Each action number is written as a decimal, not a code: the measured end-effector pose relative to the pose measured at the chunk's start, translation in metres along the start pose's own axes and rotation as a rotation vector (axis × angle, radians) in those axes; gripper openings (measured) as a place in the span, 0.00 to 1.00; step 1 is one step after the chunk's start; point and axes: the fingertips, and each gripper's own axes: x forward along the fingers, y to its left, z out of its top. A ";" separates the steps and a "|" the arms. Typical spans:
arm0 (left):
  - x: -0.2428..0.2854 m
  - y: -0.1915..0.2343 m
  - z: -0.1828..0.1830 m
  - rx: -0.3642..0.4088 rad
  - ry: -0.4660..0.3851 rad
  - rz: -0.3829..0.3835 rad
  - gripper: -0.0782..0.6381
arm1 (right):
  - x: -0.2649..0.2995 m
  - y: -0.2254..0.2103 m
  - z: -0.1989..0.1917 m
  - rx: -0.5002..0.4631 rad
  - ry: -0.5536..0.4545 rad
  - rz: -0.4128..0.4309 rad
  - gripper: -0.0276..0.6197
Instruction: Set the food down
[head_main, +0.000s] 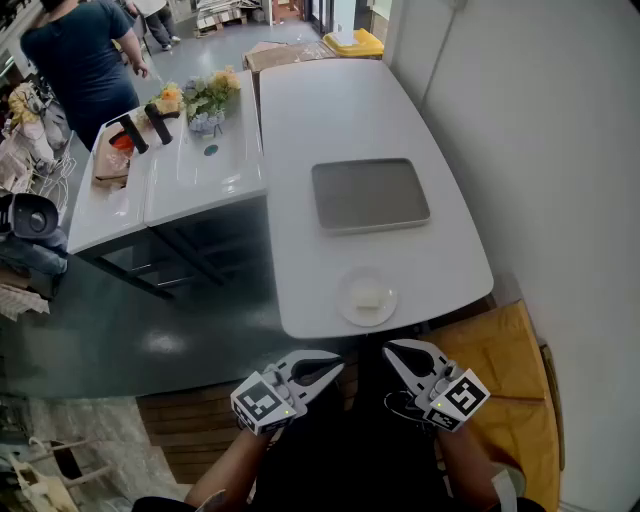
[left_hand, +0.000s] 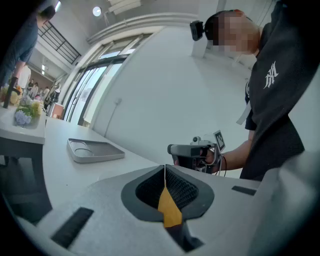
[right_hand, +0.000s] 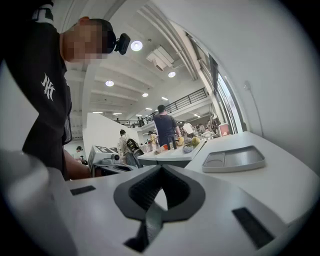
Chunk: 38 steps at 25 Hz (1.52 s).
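Observation:
A pale block of food (head_main: 367, 296) lies on a small white plate (head_main: 348, 310) near the front edge of the white table (head_main: 300, 130). Behind the plate is a grey tray (head_main: 370, 195), also seen in the left gripper view (left_hand: 92, 149) and the right gripper view (right_hand: 234, 159). My left gripper (head_main: 335, 367) and right gripper (head_main: 393, 349) are held low in front of the table edge, tips turned toward each other. Both are shut with nothing between the jaws, as their own views show: left gripper (left_hand: 165, 167), right gripper (right_hand: 161, 167).
A second white table (head_main: 200, 180) adjoins on the left, carrying flowers (head_main: 210, 95) and dark bottles (head_main: 130, 132). A person in a dark top (head_main: 75, 55) stands beyond it. A white wall (head_main: 540, 130) runs along the right, and a tan cushion (head_main: 510, 390) lies at lower right.

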 end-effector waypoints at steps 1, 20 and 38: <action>0.003 0.002 -0.002 -0.004 0.006 0.001 0.12 | 0.000 -0.004 0.000 -0.003 -0.003 -0.003 0.05; 0.041 0.068 -0.009 -0.213 0.150 0.046 0.12 | 0.001 -0.071 0.007 0.115 0.089 -0.026 0.05; 0.061 0.139 -0.063 -0.603 0.356 0.169 0.37 | 0.015 -0.175 -0.084 0.523 0.485 -0.075 0.32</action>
